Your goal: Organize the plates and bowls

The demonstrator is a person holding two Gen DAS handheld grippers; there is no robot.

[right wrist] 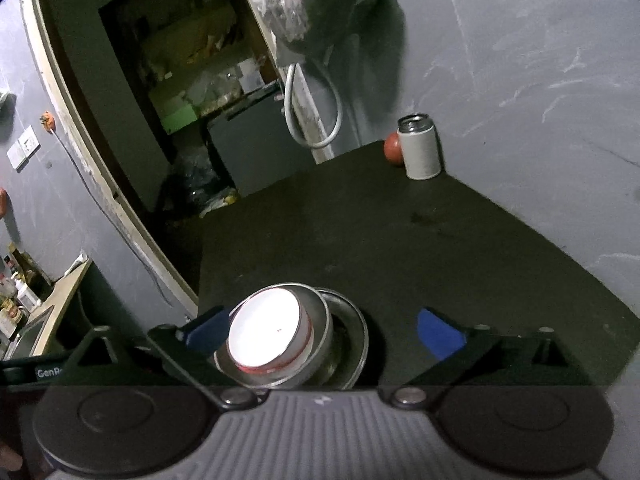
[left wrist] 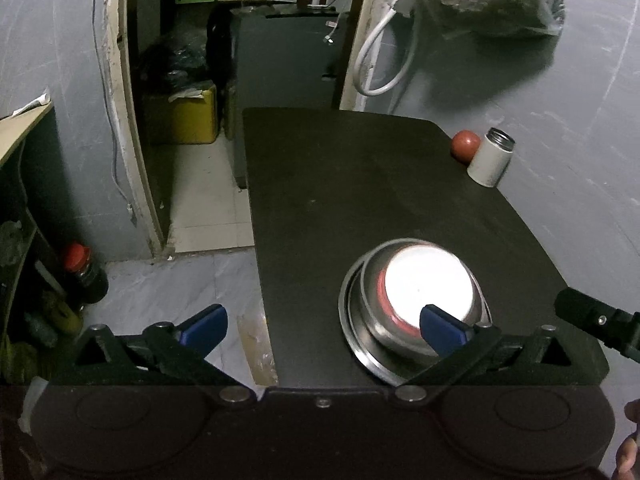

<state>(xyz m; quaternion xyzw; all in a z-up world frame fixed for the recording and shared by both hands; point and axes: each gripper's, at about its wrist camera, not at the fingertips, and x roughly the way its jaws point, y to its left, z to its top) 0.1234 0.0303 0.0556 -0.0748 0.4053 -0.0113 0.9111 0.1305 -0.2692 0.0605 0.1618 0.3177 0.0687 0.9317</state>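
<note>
table (left wrist: 360, 184): dark, against grey wall | plate (left wrist: 352, 336): steel, near front edge, carries bowl (left wrist: 424, 288) upside down | cup (left wrist: 490, 156): white, far corner, beside red ball (left wrist: 465, 147) | left gripper (left wrist: 320, 330): wide, holding nothing | right gripper (right wrist: 324, 332): wide, holding nothing

A black table (left wrist: 360, 184) is seen, with a silver steel plate (left wrist: 352, 344) and silver bowl (left wrist: 374, 320) whose white inner dish (left wrist: 424, 284) is edged red. Blue fingertip pads (left wrist: 204, 326) are shown on black gripper frames. A white cylinder (left wrist: 490, 158), a red ball (left wrist: 465, 145) and grey walls (left wrist: 560, 140) are seen
</note>
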